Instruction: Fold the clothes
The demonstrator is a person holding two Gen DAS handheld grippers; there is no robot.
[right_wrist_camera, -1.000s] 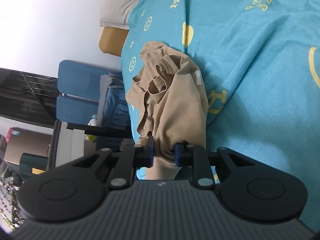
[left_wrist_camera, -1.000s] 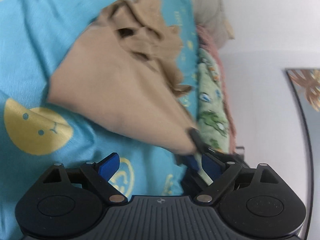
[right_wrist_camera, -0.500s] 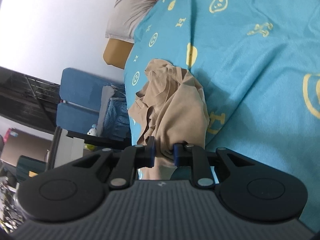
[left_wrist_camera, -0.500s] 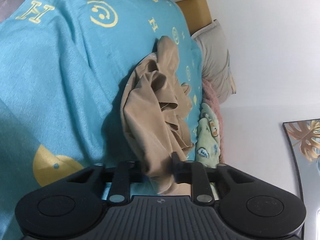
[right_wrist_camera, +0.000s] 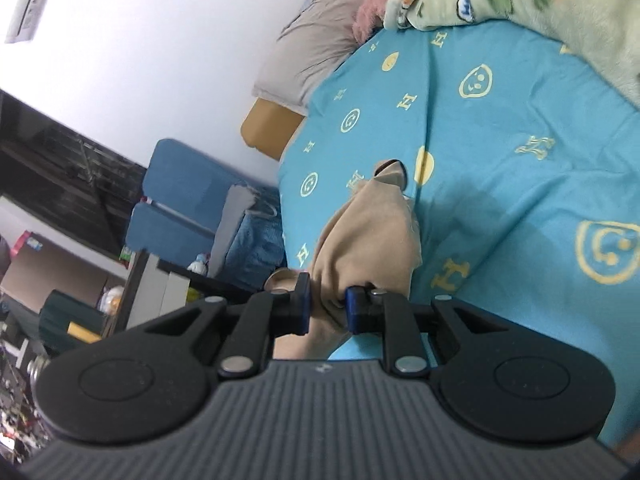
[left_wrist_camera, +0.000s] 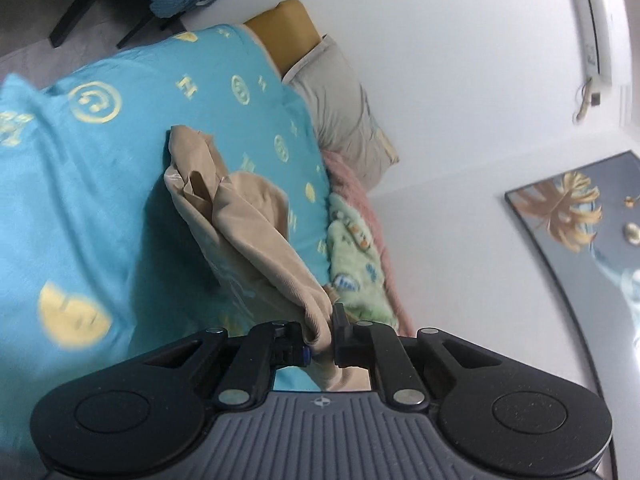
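A beige garment [left_wrist_camera: 248, 236] hangs bunched and stretched over the turquoise bedspread [left_wrist_camera: 80, 208] printed with yellow smileys and letters. My left gripper [left_wrist_camera: 320, 336] is shut on one edge of it, cloth pinched between the fingers. In the right wrist view the same beige garment [right_wrist_camera: 372, 236] runs up from my right gripper [right_wrist_camera: 328, 308], which is shut on another bunched part. The garment's far end droops towards the turquoise bedspread [right_wrist_camera: 500, 168]; whether it touches is unclear.
A grey pillow [left_wrist_camera: 340, 108] and a tan headboard [left_wrist_camera: 284, 36] lie at the bed's far end. A green cartoon blanket [left_wrist_camera: 356, 260] over pink fleece lines the wall side. Blue chairs [right_wrist_camera: 180, 200] and cluttered shelves stand beside the bed. A framed picture [left_wrist_camera: 580, 216] hangs on the wall.
The left gripper went from open near the cloth to shut on it. Both grippers have risen and pulled back, lifting and stretching the garment above the bed.
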